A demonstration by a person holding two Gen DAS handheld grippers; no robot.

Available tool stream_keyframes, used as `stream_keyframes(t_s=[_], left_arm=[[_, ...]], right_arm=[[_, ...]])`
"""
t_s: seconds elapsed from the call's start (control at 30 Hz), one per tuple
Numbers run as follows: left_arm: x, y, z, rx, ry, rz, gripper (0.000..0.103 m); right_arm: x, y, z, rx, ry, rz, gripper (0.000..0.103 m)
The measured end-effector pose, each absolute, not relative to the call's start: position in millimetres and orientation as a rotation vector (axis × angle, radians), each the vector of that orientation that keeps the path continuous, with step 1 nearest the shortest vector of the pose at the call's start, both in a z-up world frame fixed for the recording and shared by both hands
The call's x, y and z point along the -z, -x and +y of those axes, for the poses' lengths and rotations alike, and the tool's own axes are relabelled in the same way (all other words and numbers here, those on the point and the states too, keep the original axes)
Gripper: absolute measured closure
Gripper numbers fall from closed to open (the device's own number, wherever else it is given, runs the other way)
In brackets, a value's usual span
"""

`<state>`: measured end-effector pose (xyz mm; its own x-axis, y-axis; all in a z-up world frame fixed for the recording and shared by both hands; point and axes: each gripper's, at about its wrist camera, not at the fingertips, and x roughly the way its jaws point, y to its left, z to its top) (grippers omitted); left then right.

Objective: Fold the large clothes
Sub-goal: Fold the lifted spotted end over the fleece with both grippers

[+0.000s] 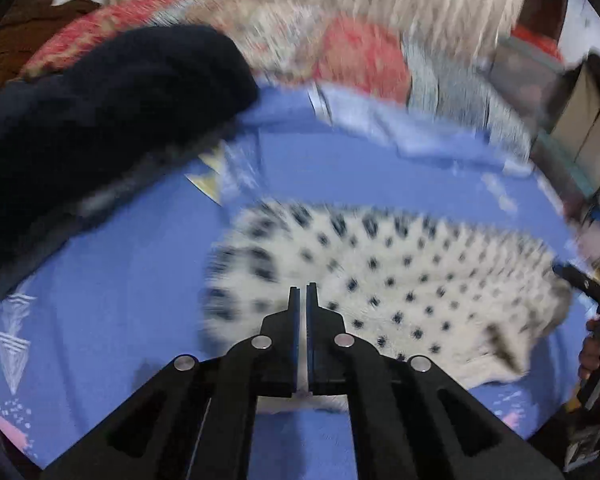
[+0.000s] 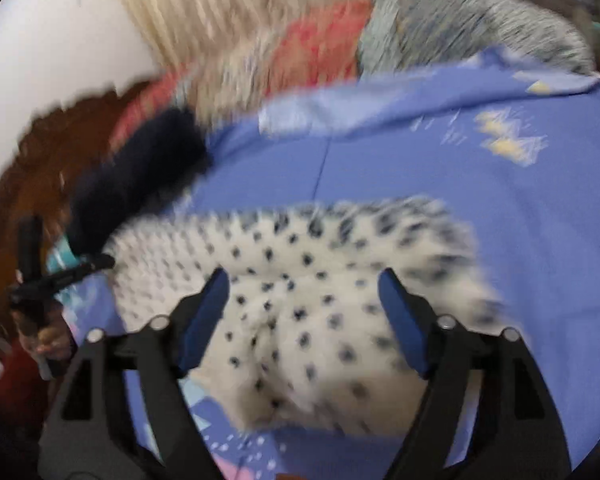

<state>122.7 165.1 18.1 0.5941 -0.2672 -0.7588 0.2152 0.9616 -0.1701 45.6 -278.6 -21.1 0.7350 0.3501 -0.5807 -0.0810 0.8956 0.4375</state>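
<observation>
Fluffy spotted white garment (image 2: 300, 280) on smooth blue sheet (image 2: 420, 168)

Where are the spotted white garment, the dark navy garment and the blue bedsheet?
spotted white garment (image 2: 300, 296), right wrist view, its middle.
dark navy garment (image 1: 100, 120), left wrist view, its bulk.
blue bedsheet (image 1: 120, 300), left wrist view, a bare patch.

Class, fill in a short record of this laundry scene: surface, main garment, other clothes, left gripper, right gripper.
surface: blue patterned bedsheet
main garment: white fleecy garment with black spots, lying bunched on the sheet
other clothes: dark navy fleece garment beside it, apart
left gripper: jaws almost together, nothing visibly between them
right gripper: jaws wide apart above the spotted garment, not gripping it
</observation>
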Motion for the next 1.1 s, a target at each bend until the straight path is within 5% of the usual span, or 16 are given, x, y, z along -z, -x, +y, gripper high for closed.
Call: stream_keyframes(t_s=[0.03, 0.1, 0.17, 0.43, 0.5, 0.57, 0.63, 0.67, 0.73, 0.8, 1.1], left_arm=[[-24.2, -123.8, 177.5, 0.27, 0.099, 0.885, 0.07], [-26.2, -135.3, 204.7, 0.236, 0.18, 0.931, 0.029], [-13.0, -154.7, 220.3, 0.241, 0.274, 1.025, 0.013], [45.3, -178.1, 182.4, 0.344, 0.235, 1.182, 0.01], [65.3, -183.3, 175.7, 0.319, 0.188, 1.226, 0.009], [87.5, -186.4, 177.8, 0.316, 0.253, 1.282, 0.009], [82.2, -178.4, 174.7, 0.308, 0.267, 1.244, 0.014], [74.9, -170.9, 166.5, 0.329, 0.258, 1.228, 0.031], [55.9, -155.5, 152.2, 0.339, 0.206, 1.146, 0.052], [39.1, -148.5, 147.2, 0.374, 0.203, 1.098, 0.06], [-93.8, -158.8, 249.1, 0.35, 0.391, 0.737, 0.063]], right_arm=[[14.1, -33.7, -293.2, -0.221, -0.426, 0.687, 0.024], [14.8, -24.2, -316.5, -0.188, -0.477, 0.691, 0.022], [30.0, -25.8, -332.8, -0.158, -0.534, 0.74, 0.022], [110.2, -58.4, -328.6, -0.167, -0.774, 0.93, 0.021], [114.3, -64.8, -318.5, -0.152, -0.76, 0.937, 0.014], [110.0, -70.2, -302.5, -0.167, -0.708, 0.965, 0.016], [104.8, -73.0, -278.3, -0.197, -0.629, 1.011, 0.032], [103.3, -74.8, -268.7, -0.223, -0.609, 1.031, 0.054], [93.9, -77.6, -253.3, -0.276, -0.615, 1.052, 0.065], [61.6, -80.3, -240.0, -0.321, -0.567, 0.998, 0.069], [-120.3, -155.1, -160.3, -0.532, -0.35, 0.685, 0.07]])
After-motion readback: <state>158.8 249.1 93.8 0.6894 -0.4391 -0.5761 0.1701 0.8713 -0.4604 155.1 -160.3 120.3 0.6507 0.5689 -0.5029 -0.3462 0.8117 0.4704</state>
